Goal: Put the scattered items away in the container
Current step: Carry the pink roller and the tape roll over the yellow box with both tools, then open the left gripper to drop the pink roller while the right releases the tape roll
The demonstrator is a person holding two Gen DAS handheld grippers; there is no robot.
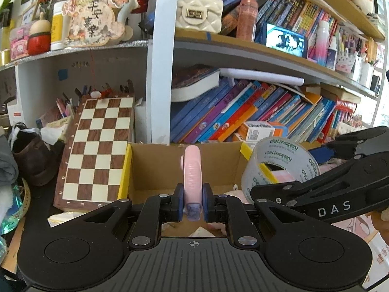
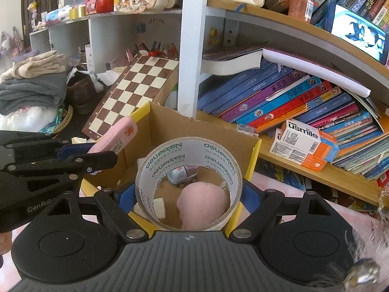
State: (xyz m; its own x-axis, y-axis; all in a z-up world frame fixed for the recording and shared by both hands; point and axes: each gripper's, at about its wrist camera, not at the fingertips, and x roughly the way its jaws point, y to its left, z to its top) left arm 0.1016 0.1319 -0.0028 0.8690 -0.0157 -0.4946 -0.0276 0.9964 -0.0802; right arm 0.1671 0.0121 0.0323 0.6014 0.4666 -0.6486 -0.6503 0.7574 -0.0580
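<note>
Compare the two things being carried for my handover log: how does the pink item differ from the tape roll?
The pink item is slim, opaque and pinched edge-on by the left hand-held gripper; the tape roll is a wide, clear hollow ring printed with green lettering, spanning the right hand-held gripper. The left jaws sit narrow, the right jaws wide. Both are held above the cardboard box.

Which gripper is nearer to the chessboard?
Left. The left gripper, holding a pink item, is just beside the chessboard; the right gripper, holding the tape roll, is across the cardboard box.
</note>
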